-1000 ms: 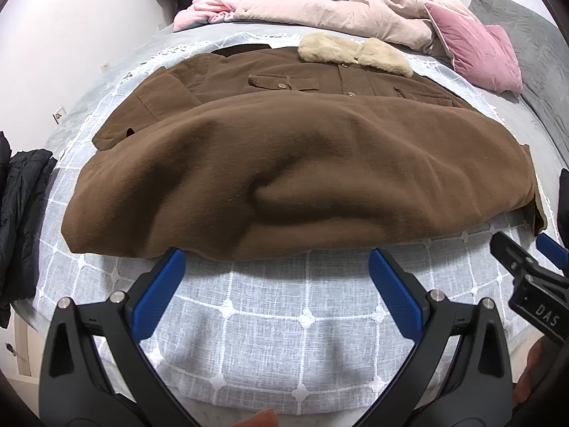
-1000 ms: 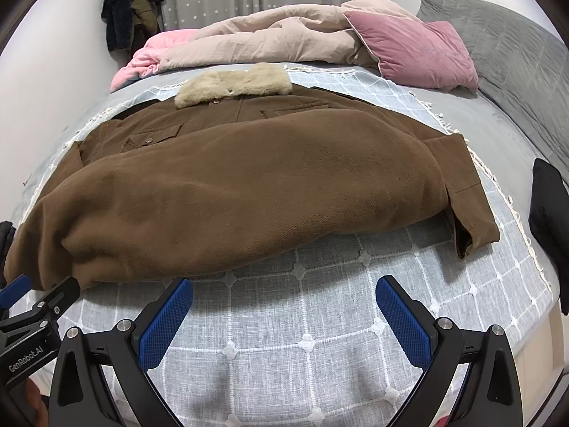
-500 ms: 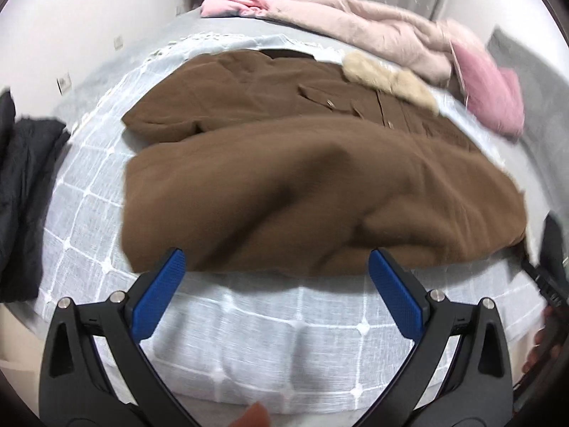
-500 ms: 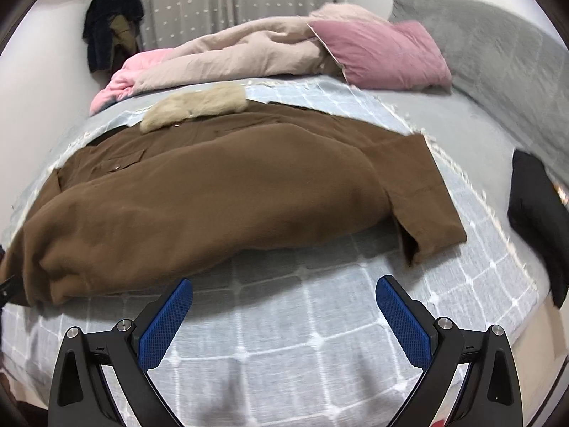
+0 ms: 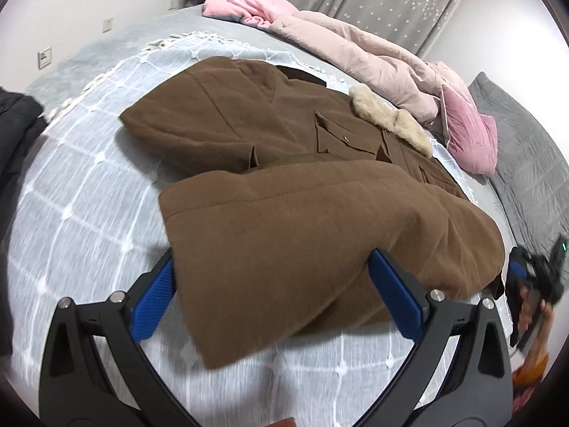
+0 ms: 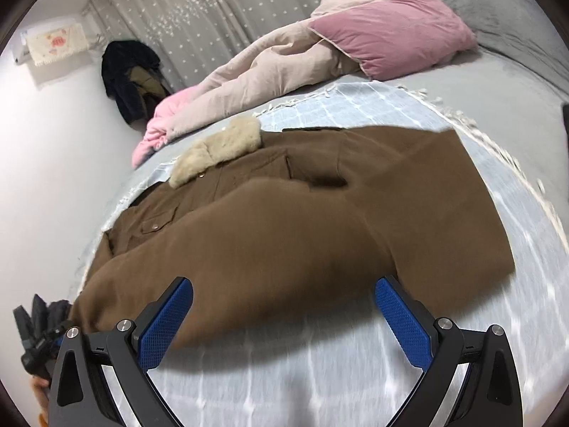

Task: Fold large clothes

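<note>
A large brown coat (image 5: pixel 306 213) (image 6: pixel 284 242) with a cream fur collar (image 5: pixel 391 122) (image 6: pixel 217 151) lies on the bed, its lower half folded up over its chest. My left gripper (image 5: pixel 274 291) is open, its blue pads spread on either side of the coat's left folded corner, which fills the gap between them. My right gripper (image 6: pixel 284 320) is open just short of the coat's near edge, beside the right sleeve (image 6: pixel 462 213). Each gripper shows at the other view's edge: right gripper (image 5: pixel 530 284), left gripper (image 6: pixel 39 334).
A white checked bedspread (image 5: pixel 89 185) (image 6: pixel 320 384) covers the bed. A pale pink duvet (image 5: pixel 355 53) (image 6: pixel 270 71) and pink pillow (image 5: pixel 469 131) (image 6: pixel 391 32) lie at the far end. Dark clothing (image 5: pixel 14 131) sits at the left, and more hangs on the wall (image 6: pixel 131 71).
Both grippers moved forward to the coat's near edge, the left one swinging to the left corner and the right one to the right sleeve side. The coat looks unmoved.
</note>
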Available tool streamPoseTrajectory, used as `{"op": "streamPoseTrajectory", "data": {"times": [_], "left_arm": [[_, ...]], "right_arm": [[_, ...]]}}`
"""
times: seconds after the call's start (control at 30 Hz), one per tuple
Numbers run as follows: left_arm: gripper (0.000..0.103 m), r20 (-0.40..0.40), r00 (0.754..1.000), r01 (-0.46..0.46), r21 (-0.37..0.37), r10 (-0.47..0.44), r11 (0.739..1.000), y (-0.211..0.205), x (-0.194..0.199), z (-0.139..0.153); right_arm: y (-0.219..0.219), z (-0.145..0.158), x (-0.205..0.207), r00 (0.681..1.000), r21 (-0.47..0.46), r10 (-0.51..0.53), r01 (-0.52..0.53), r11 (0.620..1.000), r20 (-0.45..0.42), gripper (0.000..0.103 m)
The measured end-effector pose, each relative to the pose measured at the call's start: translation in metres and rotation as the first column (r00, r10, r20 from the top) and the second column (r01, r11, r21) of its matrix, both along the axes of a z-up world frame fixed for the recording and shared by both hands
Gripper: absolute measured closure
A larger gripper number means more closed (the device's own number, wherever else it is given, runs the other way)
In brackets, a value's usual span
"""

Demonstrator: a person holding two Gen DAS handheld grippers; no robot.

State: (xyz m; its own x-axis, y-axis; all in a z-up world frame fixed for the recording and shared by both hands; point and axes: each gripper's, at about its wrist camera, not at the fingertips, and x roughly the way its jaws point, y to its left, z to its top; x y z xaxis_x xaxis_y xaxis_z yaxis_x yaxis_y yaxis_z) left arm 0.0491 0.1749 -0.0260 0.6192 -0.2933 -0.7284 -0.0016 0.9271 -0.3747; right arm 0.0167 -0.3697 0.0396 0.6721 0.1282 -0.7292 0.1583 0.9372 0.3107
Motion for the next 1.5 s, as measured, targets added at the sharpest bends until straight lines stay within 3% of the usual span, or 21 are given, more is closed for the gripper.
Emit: {"op": "streamPoseTrajectory", "data": {"times": [0.1, 0.2, 0.27, 0.33, 0.4, 0.57, 0.63, 0.73, 0.87, 0.93, 1.0, 1.07, 1.13, 1.17, 1.23, 1.33, 1.4, 1.5], "left_arm": [[0.005, -0.034, 0.999, 0.027, -0.056, -0.028, 0.998, 0.003, 0.011, -0.010], [0.020, -0.035, 0.998, 0.051, -0.115, -0.056, 0.992, 0.005, 0.015, -0.013], [0.037, -0.026, 0.996, 0.082, -0.143, -0.086, 0.986, 0.003, 0.014, -0.010], [0.071, 0.005, 0.994, 0.111, -0.143, -0.111, 0.983, 0.002, 0.010, -0.001], [0.081, 0.040, 0.990, 0.137, -0.122, -0.133, 0.983, -0.001, 0.004, 0.007], [0.087, 0.171, 0.956, 0.245, -0.012, -0.240, 0.969, -0.008, -0.037, 0.044], [0.087, 0.189, 0.935, 0.299, 0.031, -0.299, 0.954, -0.008, -0.057, 0.053], [0.087, 0.166, 0.905, 0.370, 0.152, -0.392, 0.917, -0.011, -0.085, 0.054], [0.086, -0.032, 0.882, 0.451, 0.341, -0.470, 0.824, -0.014, -0.106, 0.021], [0.083, -0.143, 0.869, 0.488, 0.406, -0.474, 0.772, -0.010, -0.113, -0.002], [0.078, -0.176, 0.861, 0.504, 0.423, -0.477, 0.754, -0.005, -0.121, -0.006], [0.066, -0.164, 0.859, 0.507, 0.410, -0.486, 0.758, 0.003, -0.128, 0.004], [0.031, -0.092, 0.860, 0.498, 0.364, -0.502, 0.787, 0.014, -0.136, 0.024], [0.025, -0.055, 0.862, 0.490, 0.343, -0.504, 0.801, 0.016, -0.136, 0.032], [0.023, 0.015, 0.861, 0.485, 0.275, -0.508, 0.830, 0.023, -0.136, 0.052], [0.021, 0.054, 0.876, 0.459, 0.213, -0.479, 0.863, 0.023, -0.124, 0.067], [0.021, 0.030, 0.892, 0.434, 0.219, -0.451, 0.874, 0.013, -0.115, 0.066], [0.021, -0.049, 0.924, 0.381, 0.201, -0.379, 0.902, 0.008, -0.093, 0.050]], "right_arm": [[-0.007, -0.006, 0.044, 0.999, -0.017, 0.020, -0.021, 1.000, -0.039, 0.000], [-0.011, -0.024, 0.080, 0.992, 0.044, 0.061, -0.056, 0.997, -0.112, 0.003], [-0.005, -0.041, 0.096, 0.982, 0.110, 0.095, -0.078, 0.991, -0.163, 0.022], [0.006, -0.047, 0.094, 0.980, 0.152, 0.134, -0.111, 0.982, -0.150, 0.071], [0.014, -0.041, 0.082, 0.983, 0.137, 0.149, -0.134, 0.981, -0.104, 0.079], [0.011, -0.009, 0.029, 0.982, 0.172, 0.188, -0.189, 0.967, 0.018, 0.089], [0.009, 0.002, 0.001, 0.979, 0.157, 0.202, -0.205, 0.966, 0.036, 0.089], [0.005, 0.001, -0.051, 0.976, 0.141, 0.218, -0.217, 0.966, 0.008, 0.089], [0.008, -0.030, -0.088, 0.969, 0.158, 0.216, -0.196, 0.968, -0.123, 0.087], [0.015, -0.047, -0.098, 0.951, 0.068, 0.205, -0.195, 0.978, -0.229, 0.079], [0.016, -0.056, -0.109, 0.938, 0.031, 0.200, -0.200, 0.979, -0.284, 0.075], [0.012, -0.049, -0.119, 0.940, 0.051, 0.197, -0.191, 0.980, -0.278, 0.069], [0.008, -0.031, -0.125, 0.950, 0.070, 0.189, -0.177, 0.982, -0.251, 0.047], [0.007, -0.020, -0.128, 0.956, 0.072, 0.187, -0.175, 0.982, -0.228, 0.042], [0.009, 0.002, -0.128, 0.967, 0.075, 0.189, -0.178, 0.981, -0.173, 0.031], [0.014, 0.035, -0.124, 0.976, 0.143, 0.201, -0.187, 0.972, -0.086, 0.026], [0.019, 0.047, -0.109, 0.981, 0.144, 0.178, -0.167, 0.975, -0.070, 0.021], [0.032, 0.048, -0.068, 0.988, 0.102, 0.095, -0.083, 0.991, -0.118, 0.021]]}}
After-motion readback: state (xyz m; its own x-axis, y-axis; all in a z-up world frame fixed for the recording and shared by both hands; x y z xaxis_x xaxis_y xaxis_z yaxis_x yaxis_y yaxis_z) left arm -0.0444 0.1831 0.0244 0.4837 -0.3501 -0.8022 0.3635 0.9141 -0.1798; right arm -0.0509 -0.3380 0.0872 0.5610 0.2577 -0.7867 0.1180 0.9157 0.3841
